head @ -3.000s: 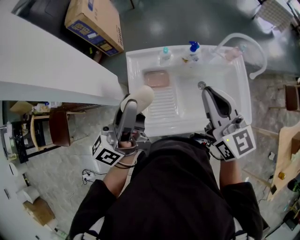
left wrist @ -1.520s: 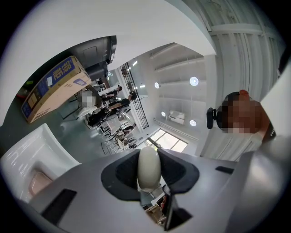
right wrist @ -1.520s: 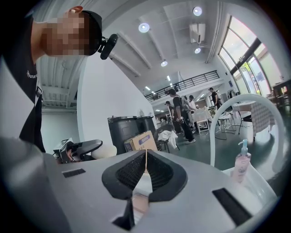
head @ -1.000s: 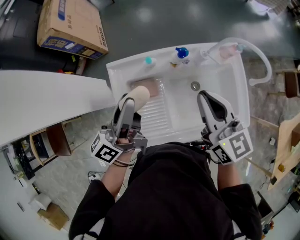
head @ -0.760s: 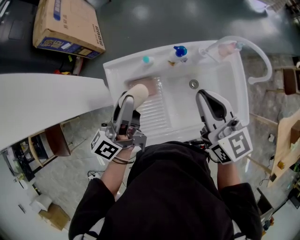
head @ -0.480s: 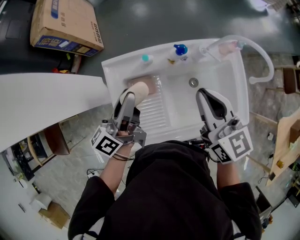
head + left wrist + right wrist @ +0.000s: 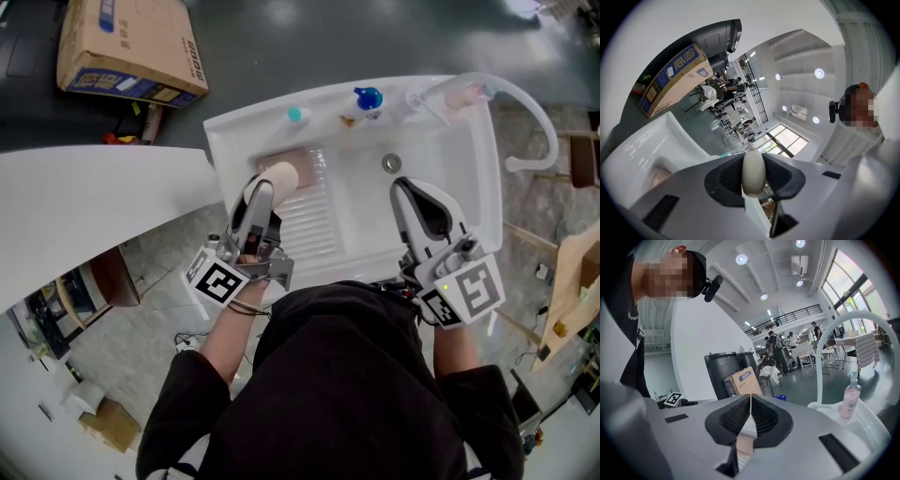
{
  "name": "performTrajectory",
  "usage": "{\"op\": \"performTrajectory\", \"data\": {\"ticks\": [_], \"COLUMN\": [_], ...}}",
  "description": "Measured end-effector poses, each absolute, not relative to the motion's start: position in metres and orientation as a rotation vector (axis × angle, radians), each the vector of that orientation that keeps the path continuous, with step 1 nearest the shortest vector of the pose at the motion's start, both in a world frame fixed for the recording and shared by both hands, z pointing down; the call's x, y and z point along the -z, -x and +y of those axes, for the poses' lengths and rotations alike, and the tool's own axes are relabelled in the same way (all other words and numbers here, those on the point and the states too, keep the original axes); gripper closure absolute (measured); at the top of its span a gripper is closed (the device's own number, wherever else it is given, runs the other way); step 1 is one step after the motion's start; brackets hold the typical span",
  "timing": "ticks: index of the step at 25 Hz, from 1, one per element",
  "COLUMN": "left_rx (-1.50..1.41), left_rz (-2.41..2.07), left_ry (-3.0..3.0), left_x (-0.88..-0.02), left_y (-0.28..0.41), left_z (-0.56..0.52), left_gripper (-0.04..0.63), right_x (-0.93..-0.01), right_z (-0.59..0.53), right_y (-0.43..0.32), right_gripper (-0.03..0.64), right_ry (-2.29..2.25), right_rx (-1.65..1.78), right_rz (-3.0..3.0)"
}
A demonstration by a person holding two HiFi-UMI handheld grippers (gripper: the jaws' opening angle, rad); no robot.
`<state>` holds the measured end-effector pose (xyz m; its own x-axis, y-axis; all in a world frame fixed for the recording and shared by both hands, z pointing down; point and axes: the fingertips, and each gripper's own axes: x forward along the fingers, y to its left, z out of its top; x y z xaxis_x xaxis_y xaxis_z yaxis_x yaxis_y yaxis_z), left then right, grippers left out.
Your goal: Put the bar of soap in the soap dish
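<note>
left gripper [image 7: 262, 189] is clamped on the cream bar of soap [image 7: 753, 172]. its pads press the bar's broad faces, so the bar stands edge-on and projects past the tips, ready to be lowered flat. the gripper is held level over the left side of the white sink [image 7: 483, 178], with the bar above the near edge of the pink soap dish [image 7: 306, 160]. contact cannot be confirmed. right gripper [image 7: 750, 414] is closed on nothing and sits over the sink's near rim, judged to be keeping clear.
</note>
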<state>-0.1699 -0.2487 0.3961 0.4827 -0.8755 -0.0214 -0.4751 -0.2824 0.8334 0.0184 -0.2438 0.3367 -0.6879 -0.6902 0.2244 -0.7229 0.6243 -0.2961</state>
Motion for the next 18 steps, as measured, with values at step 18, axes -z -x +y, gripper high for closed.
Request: {"op": "performTrajectory", "data": {"ticks": [18], "left_rx": [0.544], "left_rz": [-1.123], "left_ry": [-1.846], "left_x": [-0.436], "left_y": [0.169], "left_z": [-0.257], "left_gripper": [0.48], "right_x": [-0.352], "right_z": [-0.256], "right_y": [-0.003], "right_gripper": [0.592], "right_ry": [-1.133], "right_rx": [-0.614], "right_rz": [-2.749]}}
